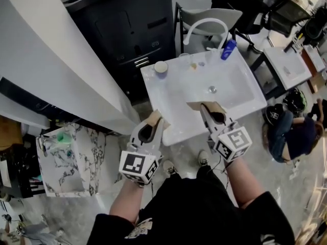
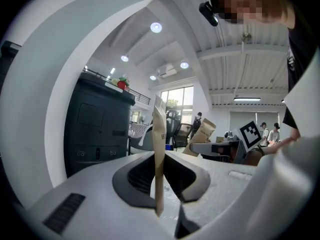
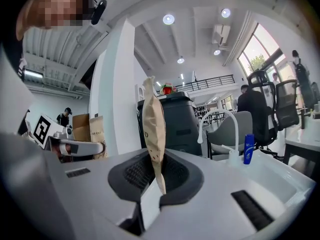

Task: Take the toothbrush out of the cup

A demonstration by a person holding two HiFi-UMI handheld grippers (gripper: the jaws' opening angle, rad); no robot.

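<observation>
Each gripper is shut on a flat brown paper packet. In the head view my left gripper [image 1: 155,119] hovers just off the near left corner of the white sink [image 1: 240,93], and its packet [image 1: 155,118] sticks up from the jaws. My right gripper [image 1: 206,108] reaches over the sink's front edge with its own packet [image 1: 203,105]. A small cup [image 1: 161,68] stands on the sink's far left corner, well beyond both grippers; what it holds is too small to tell. The left gripper view shows its packet [image 2: 159,154] edge-on, and the right gripper view shows the other packet [image 3: 154,129].
A white curved faucet [image 1: 204,27] and a blue bottle [image 1: 228,49] stand at the sink's back, with a clear glass [image 1: 184,59] beside them. A dark cabinet [image 1: 127,24] lies behind, a marble-topped stand [image 1: 76,157] at left, and office chairs and people at right.
</observation>
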